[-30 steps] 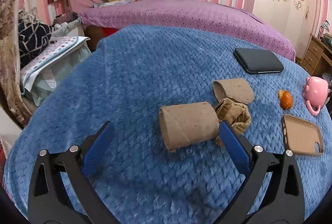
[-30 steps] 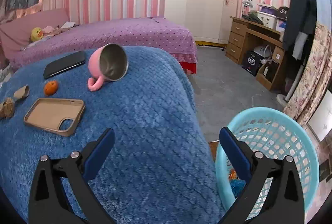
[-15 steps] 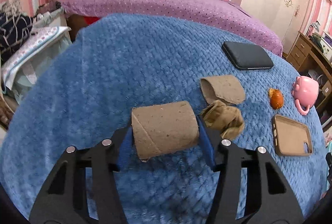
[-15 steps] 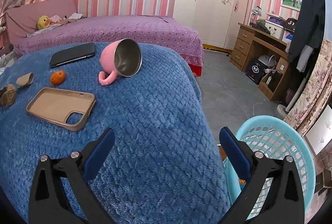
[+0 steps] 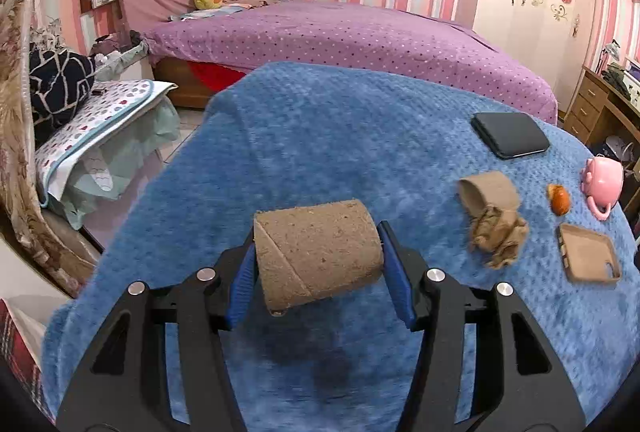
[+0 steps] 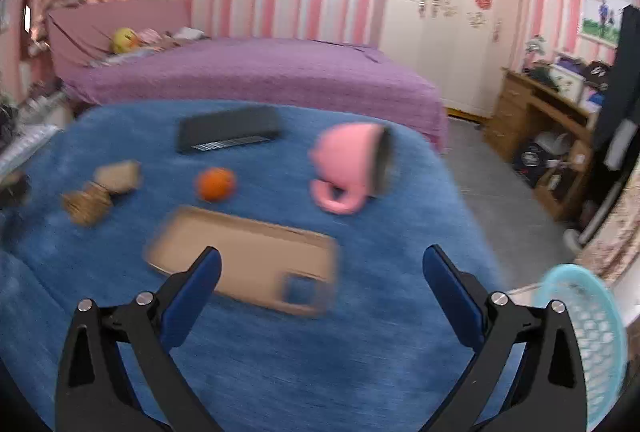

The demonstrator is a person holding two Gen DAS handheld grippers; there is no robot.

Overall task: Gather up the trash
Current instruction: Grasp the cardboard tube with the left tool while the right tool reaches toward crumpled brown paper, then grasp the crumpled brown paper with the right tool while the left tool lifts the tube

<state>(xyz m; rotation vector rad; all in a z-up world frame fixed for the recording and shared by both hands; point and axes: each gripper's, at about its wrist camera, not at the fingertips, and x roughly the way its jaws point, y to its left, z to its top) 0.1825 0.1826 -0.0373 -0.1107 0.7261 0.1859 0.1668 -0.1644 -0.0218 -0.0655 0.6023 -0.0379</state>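
Cardboard tube (image 5: pixel 318 252) gripped, lifted; flattened tube (image 5: pixel 490 190), crumpled paper (image 5: pixel 498 236) beside.

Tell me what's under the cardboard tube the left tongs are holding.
Only the blue blanket, with a dark shadow on it below the cardboard tube. The left tongs hold the tube clear of the blanket. The tube hides a small patch of blanket behind it.

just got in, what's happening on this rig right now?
Trash pickup on the blue blanket. The left gripper is shut on a cardboard tube, lifted clear of the blanket. The right gripper is open and empty above a tan phone case; that view is blurred. A second tube, crumpled paper and an orange scrap lie uncollected. The blue basket sits off the bed's right edge.
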